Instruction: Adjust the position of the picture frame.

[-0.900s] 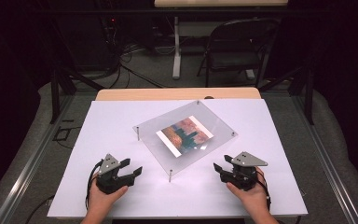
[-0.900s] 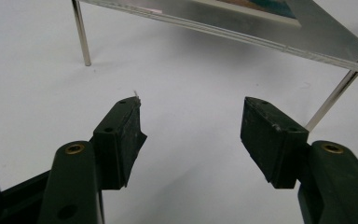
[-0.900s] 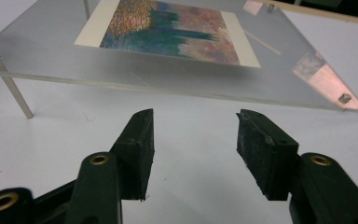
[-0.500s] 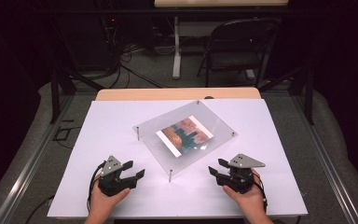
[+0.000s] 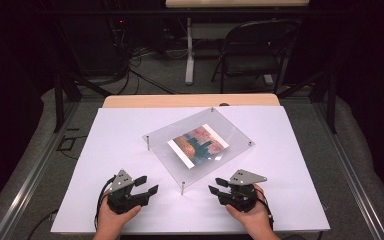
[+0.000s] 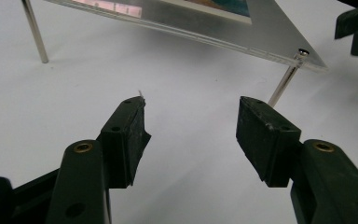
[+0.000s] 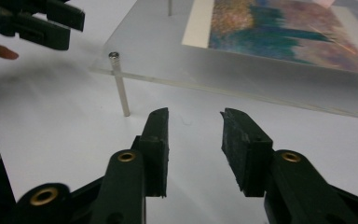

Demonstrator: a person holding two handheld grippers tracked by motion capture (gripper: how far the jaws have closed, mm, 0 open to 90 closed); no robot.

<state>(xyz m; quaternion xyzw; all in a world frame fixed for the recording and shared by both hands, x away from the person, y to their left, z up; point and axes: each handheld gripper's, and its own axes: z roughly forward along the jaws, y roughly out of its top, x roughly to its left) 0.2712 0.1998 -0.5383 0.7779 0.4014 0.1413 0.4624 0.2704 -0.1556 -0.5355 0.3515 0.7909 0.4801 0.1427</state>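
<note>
Now both my hands have edged inward toward the clear frame (image 5: 198, 145); left gripper (image 5: 141, 188) and right gripper (image 5: 219, 192) gape empty, flanking its near post (image 5: 182, 188).

The left gripper (image 5: 147, 186), black two-jaw and gripped from below by the person's left hand (image 5: 114, 216), has its jaws apart with nothing between. The matching right gripper (image 5: 215, 189), in the right hand (image 5: 252, 216), points toward it, jaws also parted and bare.
</note>
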